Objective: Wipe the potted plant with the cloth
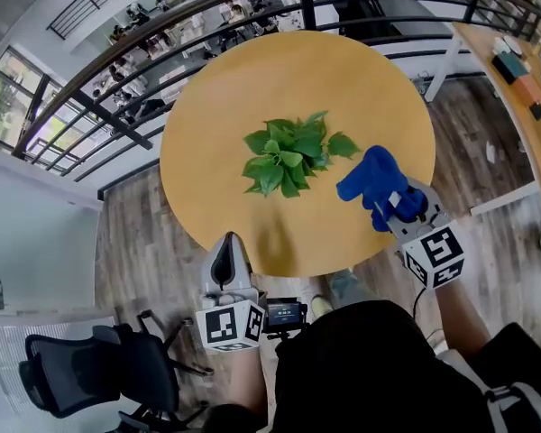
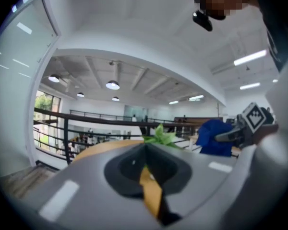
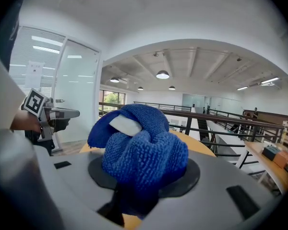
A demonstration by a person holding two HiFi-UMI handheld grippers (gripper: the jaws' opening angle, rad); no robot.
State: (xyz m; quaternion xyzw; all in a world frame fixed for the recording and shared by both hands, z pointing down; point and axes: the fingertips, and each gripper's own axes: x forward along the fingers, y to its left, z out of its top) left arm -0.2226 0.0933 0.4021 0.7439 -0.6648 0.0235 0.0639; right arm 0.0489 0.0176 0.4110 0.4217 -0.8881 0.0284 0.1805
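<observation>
Because wiping calls for a soft pad rather than bare jaws, the right gripper (image 1: 389, 207) is clamped on a bunched blue cloth (image 1: 370, 180). Most of the wad bulges out beyond the jaw tips, where it can meet a leaf first. It hangs over the near right part of the table (image 1: 207, 106), just right of the plant (image 1: 287, 156) and apart from it; I see no leaf touched yet. The plant stands about mid-table, its green leaves spread so wide that from above they hide the pot. The left gripper (image 1: 230, 244) hovers at the near edge, jaws together with nothing between them, pointing roughly level toward the plant. I judge it is held there in reserve, perhaps to steady a stem or the pot when the cloth presses. The wiping itself looks not yet begun. The next move calls for bringing the cloth leftward onto the nearest leaf, gently, since thin leaves may bend or tear under a hard push.
</observation>
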